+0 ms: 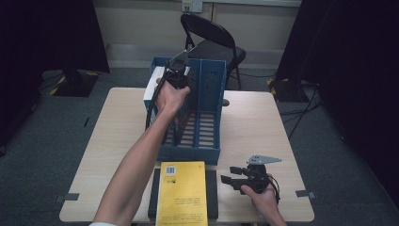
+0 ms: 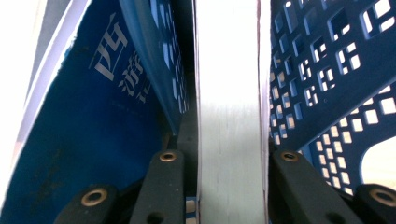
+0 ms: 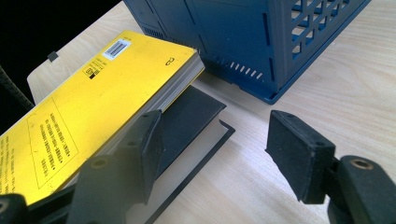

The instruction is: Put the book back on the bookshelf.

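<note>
The blue file rack (image 1: 202,136) stands in the middle of the table (image 1: 254,122), and everything else sits around it. The left gripper (image 1: 178,70) is reached up over the far end of the rack, its jaws pointing down into the left compartment. In the left gripper view those jaws are pressed against both faces of a white book (image 2: 229,107), which stands upright between them, so the gripper has a firm hold on it. Just left of that book in the same compartment leans a blue book (image 2: 93,135) with white lettering on its cover, and the perforated wall of the rack rises on the other side. In front of the rack, at the near edge of the table, a yellow book (image 1: 182,193) lies flat on top of a black book (image 1: 212,193). The right gripper (image 1: 231,180) rests low on the table just right of that stack, near the rack's front corner, with its jaws wide apart and nothing between them.
</note>
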`<act>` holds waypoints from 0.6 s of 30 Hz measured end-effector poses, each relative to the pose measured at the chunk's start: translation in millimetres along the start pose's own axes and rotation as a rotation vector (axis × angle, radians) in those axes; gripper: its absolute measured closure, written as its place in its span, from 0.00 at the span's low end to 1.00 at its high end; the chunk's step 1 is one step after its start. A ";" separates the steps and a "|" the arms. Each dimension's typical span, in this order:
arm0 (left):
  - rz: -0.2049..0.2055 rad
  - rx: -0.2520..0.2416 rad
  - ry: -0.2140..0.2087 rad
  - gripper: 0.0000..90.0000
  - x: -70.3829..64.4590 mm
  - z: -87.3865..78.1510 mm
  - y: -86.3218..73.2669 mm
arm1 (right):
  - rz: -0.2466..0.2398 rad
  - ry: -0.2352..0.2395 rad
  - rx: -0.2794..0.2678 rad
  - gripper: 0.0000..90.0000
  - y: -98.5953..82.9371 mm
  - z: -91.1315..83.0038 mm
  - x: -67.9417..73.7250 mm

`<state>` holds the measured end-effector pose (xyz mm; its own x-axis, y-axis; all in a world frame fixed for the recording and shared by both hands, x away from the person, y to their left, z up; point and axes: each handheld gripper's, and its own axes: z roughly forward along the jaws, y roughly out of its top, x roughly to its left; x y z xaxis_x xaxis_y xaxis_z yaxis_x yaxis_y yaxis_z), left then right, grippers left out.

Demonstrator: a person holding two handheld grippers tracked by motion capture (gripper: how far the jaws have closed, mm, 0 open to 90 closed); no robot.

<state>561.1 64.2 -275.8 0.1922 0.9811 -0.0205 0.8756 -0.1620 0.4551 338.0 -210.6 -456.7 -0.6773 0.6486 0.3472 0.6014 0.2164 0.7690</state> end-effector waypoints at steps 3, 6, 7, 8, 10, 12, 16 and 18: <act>-0.005 -0.002 -0.004 0.82 -0.3 -0.2 0.3 | -0.002 -0.002 -0.001 0.40 0.4 -0.1 0.9; 0.000 -0.004 -0.008 0.82 1.8 -0.5 -1.7 | 0.000 -0.001 0.001 0.40 -0.1 -0.4 0.3; -0.008 -0.010 -0.005 0.82 3.1 -0.5 -2.5 | 0.003 0.001 0.000 0.40 -0.5 0.0 -0.3; -0.008 -0.010 -0.005 0.82 3.1 -0.5 -2.5 | 0.004 -0.001 0.004 0.40 -0.6 0.4 -0.7; -0.008 -0.016 -0.004 0.82 1.4 -0.2 -3.0 | 0.004 0.000 0.005 0.40 -0.4 0.3 -0.4; -0.001 -0.015 -0.003 0.82 -0.2 -0.5 -3.3 | 0.002 0.001 0.003 0.40 -0.5 0.1 -0.1; 0.003 -0.028 -0.009 0.82 1.2 -0.7 -5.6 | 0.003 -0.001 0.003 0.40 -0.4 -0.6 0.5; 0.014 -0.032 -0.015 0.81 2.2 -1.4 -8.0 | 0.002 -0.001 0.003 0.40 -0.6 -0.5 1.0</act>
<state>553.8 67.8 -278.3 0.2109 0.9771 -0.0271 0.8581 -0.1718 0.4839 336.8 -210.4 -456.6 -0.6755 0.6498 0.3485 0.6046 0.2174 0.7663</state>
